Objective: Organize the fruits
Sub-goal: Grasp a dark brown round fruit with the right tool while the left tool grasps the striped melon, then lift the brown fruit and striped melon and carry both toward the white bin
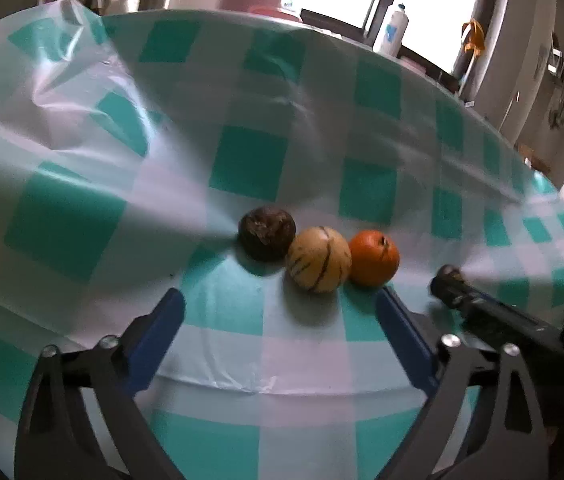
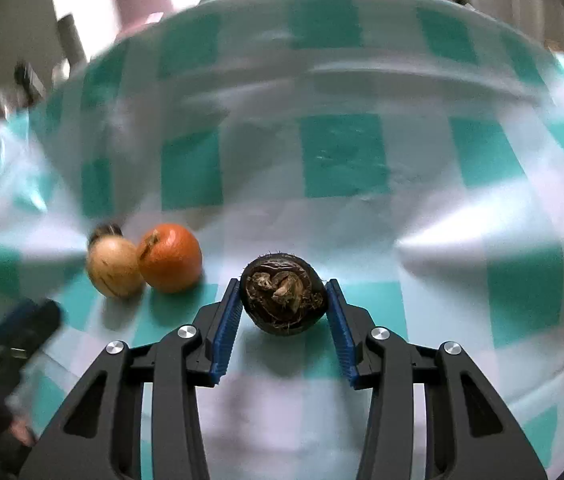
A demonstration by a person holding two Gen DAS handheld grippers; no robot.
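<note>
On the table [image 1: 249,168], covered by a green-and-white checked cloth, three fruits lie in a row in the left wrist view: a dark brown fruit [image 1: 267,233] at the left, a pale striped fruit [image 1: 319,260] touching it in the middle, and an orange fruit [image 1: 374,258] touching that at the right. The left gripper [image 1: 279,308] hangs just short of them, its jaws wide apart with nothing between them. Further right, the right gripper [image 2: 284,304] has its jaws closed on a second dark fruit [image 2: 284,302], a blue pad pressed against each side. That fruit sits on the cloth, to the right of the row and apart from the orange one.
</note>
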